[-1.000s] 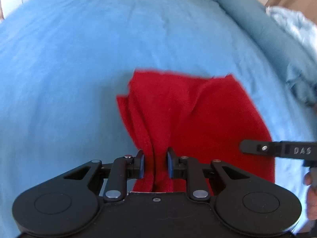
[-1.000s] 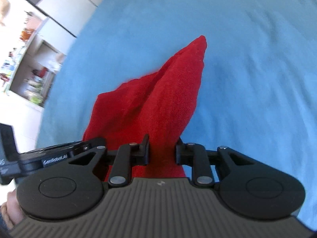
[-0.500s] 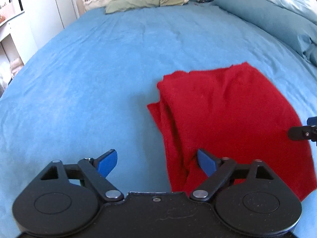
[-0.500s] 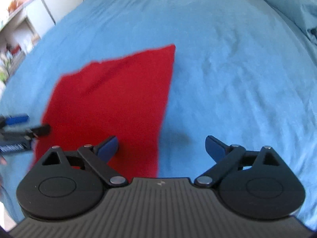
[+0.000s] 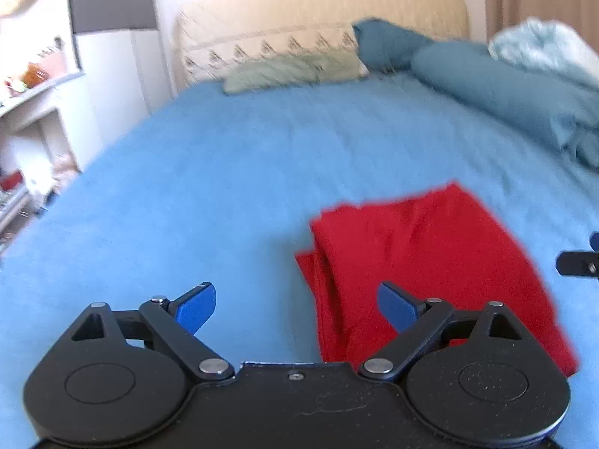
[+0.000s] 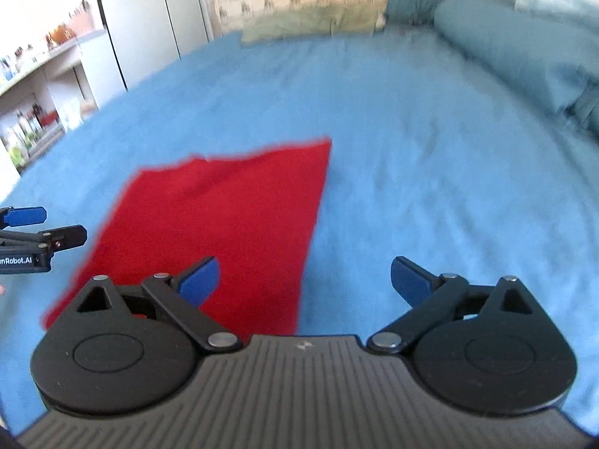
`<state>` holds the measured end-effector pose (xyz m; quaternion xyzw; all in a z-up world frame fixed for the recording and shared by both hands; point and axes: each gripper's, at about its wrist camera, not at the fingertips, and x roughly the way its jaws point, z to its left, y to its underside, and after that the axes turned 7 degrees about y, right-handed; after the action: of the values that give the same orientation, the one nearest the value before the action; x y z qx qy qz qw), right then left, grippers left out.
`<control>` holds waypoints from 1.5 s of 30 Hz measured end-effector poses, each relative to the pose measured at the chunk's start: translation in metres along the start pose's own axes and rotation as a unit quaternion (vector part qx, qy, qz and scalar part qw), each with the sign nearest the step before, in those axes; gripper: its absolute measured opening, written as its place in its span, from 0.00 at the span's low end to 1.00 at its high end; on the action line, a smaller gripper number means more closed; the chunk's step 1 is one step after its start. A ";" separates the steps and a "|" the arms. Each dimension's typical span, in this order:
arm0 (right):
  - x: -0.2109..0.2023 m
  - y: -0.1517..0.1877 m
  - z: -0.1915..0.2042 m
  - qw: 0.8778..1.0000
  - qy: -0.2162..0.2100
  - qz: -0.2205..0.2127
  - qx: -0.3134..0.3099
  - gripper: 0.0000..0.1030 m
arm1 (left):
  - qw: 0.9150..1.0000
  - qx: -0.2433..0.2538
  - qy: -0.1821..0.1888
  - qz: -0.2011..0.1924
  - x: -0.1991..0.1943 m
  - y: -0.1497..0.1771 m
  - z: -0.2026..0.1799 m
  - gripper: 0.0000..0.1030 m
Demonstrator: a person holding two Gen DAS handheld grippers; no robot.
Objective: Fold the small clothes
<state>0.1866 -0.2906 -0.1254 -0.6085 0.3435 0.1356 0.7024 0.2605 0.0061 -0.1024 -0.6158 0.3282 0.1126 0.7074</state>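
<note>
A red cloth [image 5: 423, 262] lies folded flat on the blue bedspread [image 5: 224, 172], with bunched layers along its left edge. It also shows in the right wrist view [image 6: 224, 224]. My left gripper [image 5: 295, 305] is open and empty, above the cloth's near left edge. My right gripper [image 6: 305, 280] is open and empty, above the cloth's near right edge. The left gripper's tip [image 6: 41, 232] shows at the left of the right wrist view.
Pillows [image 5: 299, 67] and a teal rolled duvet [image 5: 498, 89] lie at the head and right side of the bed. White shelves and cupboards [image 5: 45, 104] stand left of the bed. A padded headboard [image 5: 322, 11] is behind.
Both grippers were shut on the red cloth a second ago. They opened and let it go onto the bed, then drew back and tilted up.
</note>
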 end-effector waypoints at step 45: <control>-0.313 0.078 0.071 0.995 0.096 0.029 0.004 1.00 | 0.999 -0.020 -0.042 -0.005 -0.267 0.065 -0.064 1.00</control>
<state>-0.0658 -0.1351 0.0199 -0.6059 0.4274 0.0954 0.6642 0.0004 0.0247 0.0055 -0.6261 0.2929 0.1408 0.7088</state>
